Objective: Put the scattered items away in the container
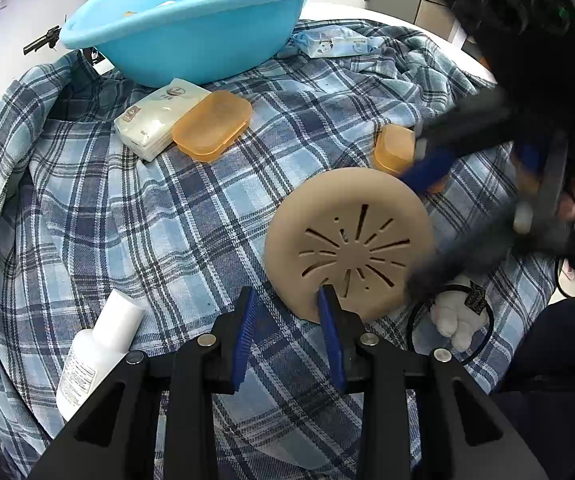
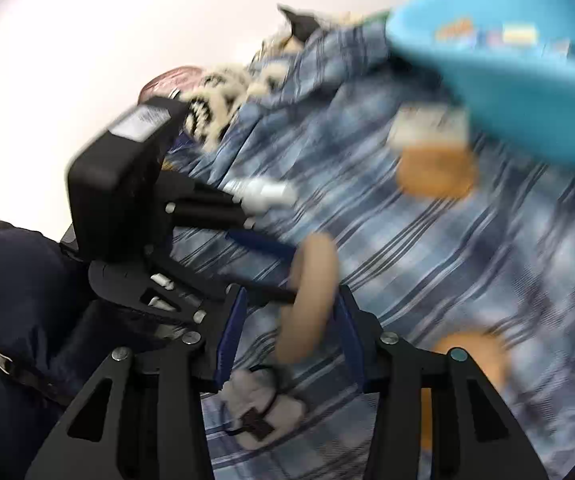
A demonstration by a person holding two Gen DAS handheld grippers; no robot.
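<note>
A round tan slotted disc [image 1: 351,248] sits tilted on the plaid cloth [image 1: 147,220]. My left gripper [image 1: 287,292] stands open with only cloth in its gap; its right fingertip [image 1: 326,294] meets the disc's near edge. My right gripper [image 1: 407,232] reaches in from the right, blurred, one finger at the disc's far rim and one at its near right. In the right wrist view the disc [image 2: 307,300] stands edge-on between the right gripper's [image 2: 291,296] fingers, close to the right pad, with a gap at the left pad. The blue basin [image 1: 191,28] at the back holds a few items.
On the cloth lie a large orange box [image 1: 211,126], a white tissue pack [image 1: 155,116], a small orange box [image 1: 393,148], a white bottle [image 1: 99,352], a blue-white pack [image 1: 331,42] and a white plush toy in a black band [image 1: 455,316]. A person's dark clothing [image 1: 559,340] is at right.
</note>
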